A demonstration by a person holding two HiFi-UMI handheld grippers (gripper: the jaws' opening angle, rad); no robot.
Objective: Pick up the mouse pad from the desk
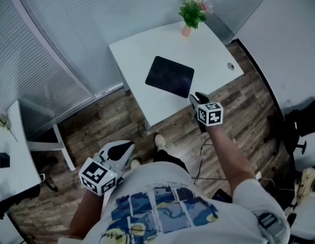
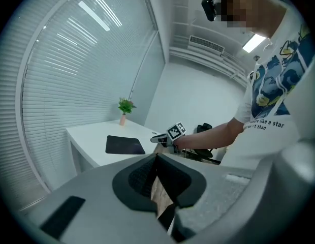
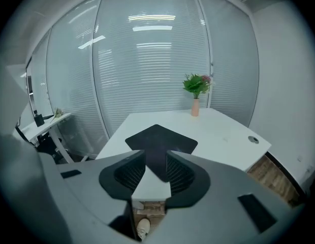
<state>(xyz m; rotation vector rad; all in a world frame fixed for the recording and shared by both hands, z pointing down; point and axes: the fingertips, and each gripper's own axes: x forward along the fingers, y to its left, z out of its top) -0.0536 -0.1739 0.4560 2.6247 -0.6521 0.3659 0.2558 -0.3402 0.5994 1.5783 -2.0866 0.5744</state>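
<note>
Right tongs apart, arm outstretched; left tongs together

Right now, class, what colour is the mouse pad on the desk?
The mouse pad is black; head view.

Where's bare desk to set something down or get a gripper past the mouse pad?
Widest bare patch: right part of the desk, bordered by the mouse pad, the plant and the cable grommet. A narrower strip lies between the pad and the edge facing the blinds. Tight: the near edge, where the pad's corner nearly reaches the rim and the right gripper hovers.
</note>
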